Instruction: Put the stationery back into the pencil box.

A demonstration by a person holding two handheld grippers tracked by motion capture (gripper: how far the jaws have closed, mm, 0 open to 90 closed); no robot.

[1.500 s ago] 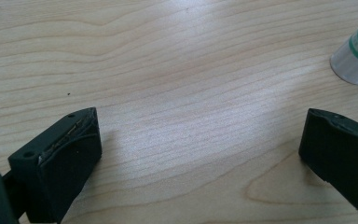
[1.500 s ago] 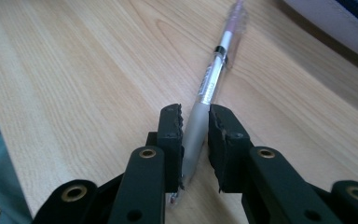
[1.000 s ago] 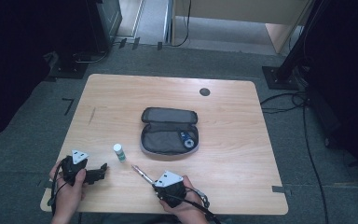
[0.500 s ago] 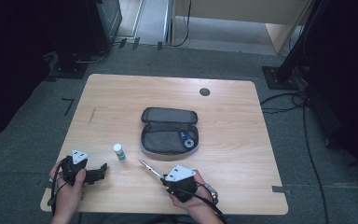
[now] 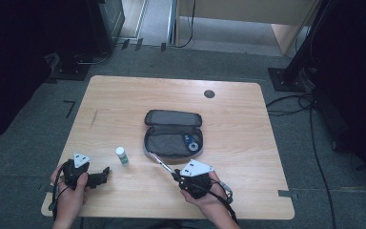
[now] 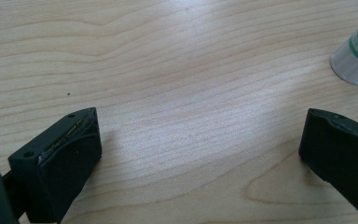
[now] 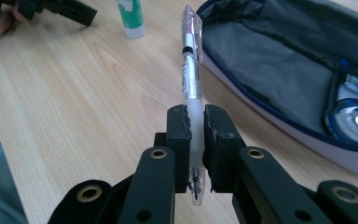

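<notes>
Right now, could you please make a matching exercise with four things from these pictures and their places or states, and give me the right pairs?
Things:
1. pen
2. pencil case
3. glue stick
4. left tool

Places or states:
A. lies unzipped in the middle of the table
B. jaws open, nothing between them
C. stands upright between the two hands
D. clamped in the right tool, its far end near the case's rim

Pairs: 1-D, 2-A, 3-C, 4-B

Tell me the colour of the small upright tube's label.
Green on a white glue-stick tube, clearest in the right gripper view.
</notes>
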